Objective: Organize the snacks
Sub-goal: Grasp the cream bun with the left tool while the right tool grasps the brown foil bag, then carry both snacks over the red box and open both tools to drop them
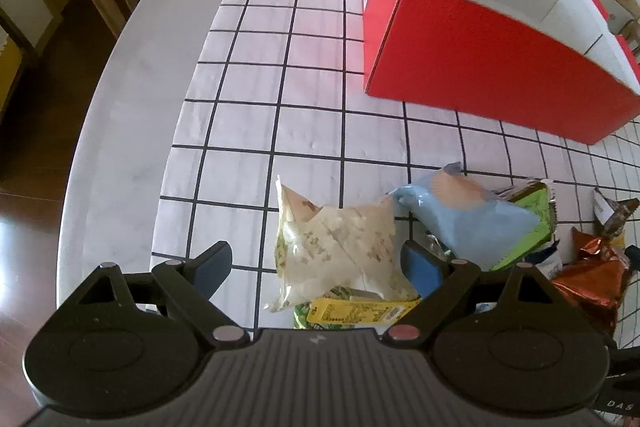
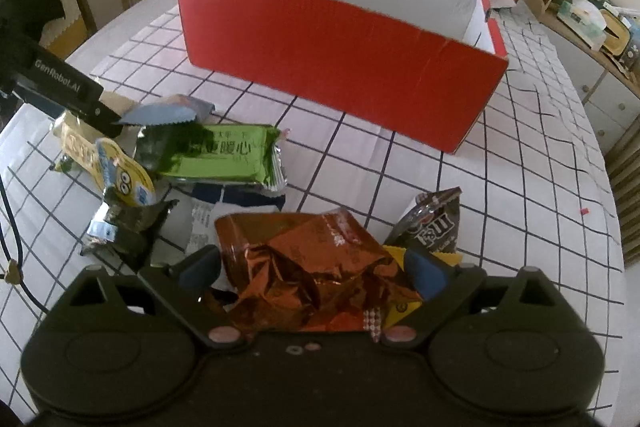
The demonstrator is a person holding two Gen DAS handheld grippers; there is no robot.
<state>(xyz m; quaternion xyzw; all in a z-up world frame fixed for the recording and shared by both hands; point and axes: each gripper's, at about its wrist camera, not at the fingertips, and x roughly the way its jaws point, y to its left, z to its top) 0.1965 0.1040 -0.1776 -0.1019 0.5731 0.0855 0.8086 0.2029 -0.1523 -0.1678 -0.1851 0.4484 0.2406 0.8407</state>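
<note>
White checked cloth covers the round table I'm working over, and the red box, open-topped with pale inner walls, sits at its far side. Every snack lies on the near side of that box, well apart from it, in one loose heap.

My left gripper hangs with its jaws spread wide around a cream translucent packet; I can't tell whether the pads touch it. A light blue packet lies just beside the cream one, on the side nearer the box, overlapping a green packet. A yellow wrapper pokes out under the cream packet.

My right gripper also stands wide, its jaws flanking a crumpled copper foil bag. A dark brown candy bag sits just beside the foil bag, towards the box. Farther from the box, a yellow cartoon packet rests against the green one.
</note>
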